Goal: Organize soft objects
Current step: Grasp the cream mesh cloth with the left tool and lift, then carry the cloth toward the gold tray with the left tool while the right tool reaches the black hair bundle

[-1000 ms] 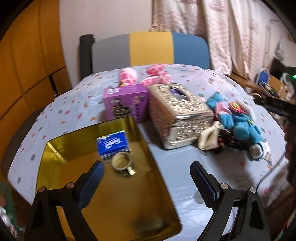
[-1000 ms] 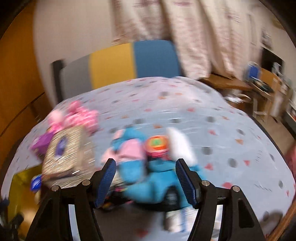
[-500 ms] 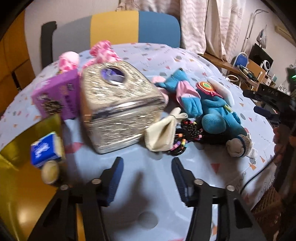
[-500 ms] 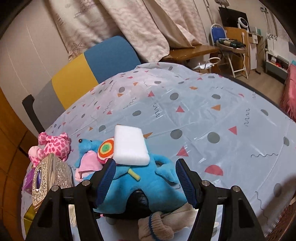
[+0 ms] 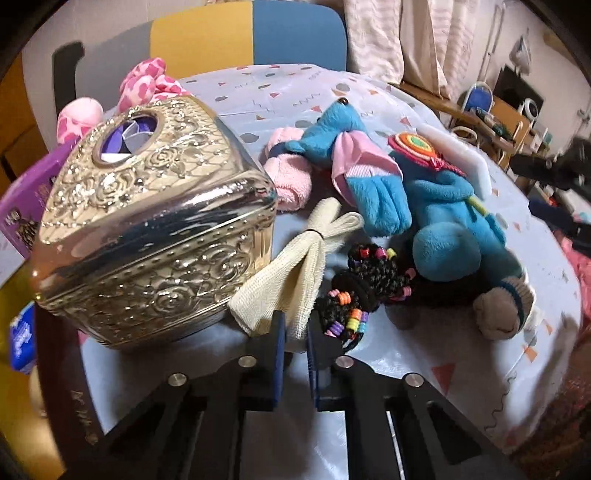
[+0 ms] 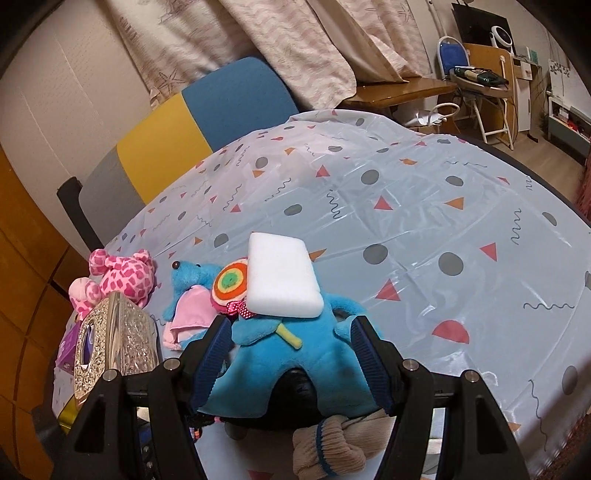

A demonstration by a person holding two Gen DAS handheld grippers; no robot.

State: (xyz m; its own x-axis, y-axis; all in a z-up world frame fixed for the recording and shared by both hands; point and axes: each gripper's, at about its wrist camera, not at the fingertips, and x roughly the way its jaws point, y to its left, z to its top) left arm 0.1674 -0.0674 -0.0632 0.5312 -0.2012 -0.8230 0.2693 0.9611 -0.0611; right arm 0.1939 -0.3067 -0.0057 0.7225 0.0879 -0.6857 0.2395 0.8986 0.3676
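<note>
1. Left wrist view is showing the left gripper [image 5: 295, 338] with its jaws pinching the near edge of a cream cloth bundle [image 5: 291, 269] lying on the desk [image 5: 436, 354].
2. Just right of that bundle, a black braided piece with coloured beads [image 5: 364, 291] is lying against the foot of a blue plush toy [image 5: 447, 221].
3. To the left, an embossed gold tissue box [image 5: 155, 236] is sitting close beside the bundle, with a purple box [image 5: 22, 206] partly hidden behind it.
4. Farther back, a rolled pink sock [image 5: 290, 177] is resting between the tissue box and the plush, and a pink spotted plush [image 5: 142, 85] is lying at the desk's far side near a chair back [image 5: 240, 33].
5. Right wrist view is showing the right gripper [image 6: 291, 365] with its jaws spread, one on each side of the blue plush toy's [image 6: 291, 358] body; whether they are touching it cannot be told.
6. Nearest the camera, a beige sock with a blue band [image 6: 328, 446] is lying below the plush.
7. Beyond the jaws, a white sponge [image 6: 282, 280] is resting on the plush beside its lollipop patch [image 6: 231, 282].
8. Farther off, the patterned desk cover [image 6: 424, 206] is stretching toward the curtains [image 6: 288, 44].
</note>
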